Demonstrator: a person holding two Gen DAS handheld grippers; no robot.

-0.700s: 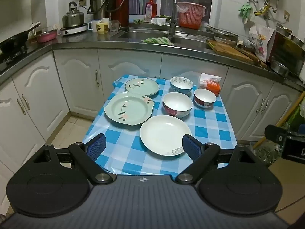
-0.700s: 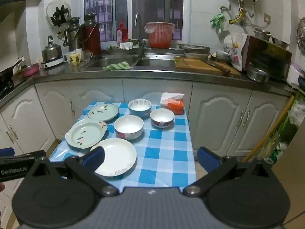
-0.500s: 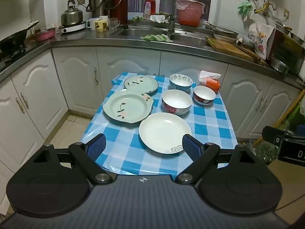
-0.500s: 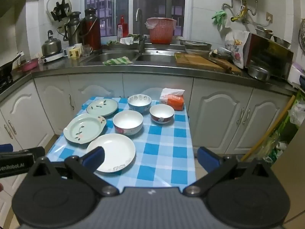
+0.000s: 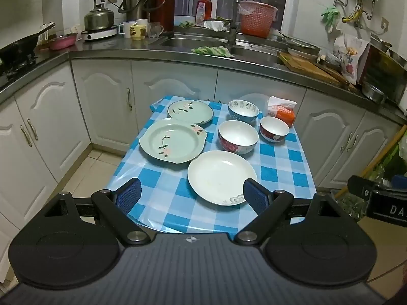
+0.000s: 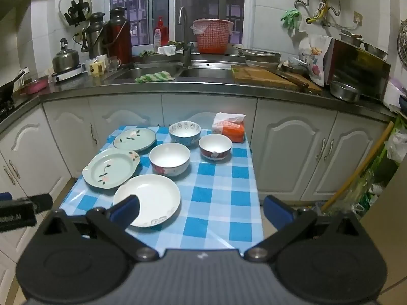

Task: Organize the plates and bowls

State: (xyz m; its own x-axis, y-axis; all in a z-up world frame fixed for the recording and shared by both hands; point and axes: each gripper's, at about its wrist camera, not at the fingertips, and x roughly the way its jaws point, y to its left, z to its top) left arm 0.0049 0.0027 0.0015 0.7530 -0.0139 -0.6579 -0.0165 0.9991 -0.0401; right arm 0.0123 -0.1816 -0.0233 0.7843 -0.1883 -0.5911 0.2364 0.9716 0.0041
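Observation:
On a small table with a blue checked cloth (image 5: 279, 167) (image 6: 223, 193) lie a white plate (image 5: 218, 175) (image 6: 150, 198) nearest me, a large green flowered plate (image 5: 173, 141) (image 6: 109, 169) and a smaller green plate (image 5: 190, 111) (image 6: 134, 139) behind it. Three bowls stand to the right: a white floral bowl (image 5: 237, 136) (image 6: 169, 158), a blue bowl (image 5: 243, 110) (image 6: 185, 130) and a small red bowl (image 5: 274, 128) (image 6: 215, 146). My left gripper (image 5: 190, 194) is open and empty above the near table edge. My right gripper (image 6: 201, 209) is open and empty, also short of the plates.
An orange tissue pack (image 5: 281, 109) (image 6: 230, 127) sits at the table's far right corner. White cabinets and a steel counter with sink (image 6: 188, 72), cutting board (image 6: 264, 77) and kettle (image 5: 98, 19) stand behind. A broom handle (image 6: 356, 167) leans at the right.
Both grippers have moved forward and slightly down toward the table; the dishes appear larger and lower in view. Nothing on the table has moved.

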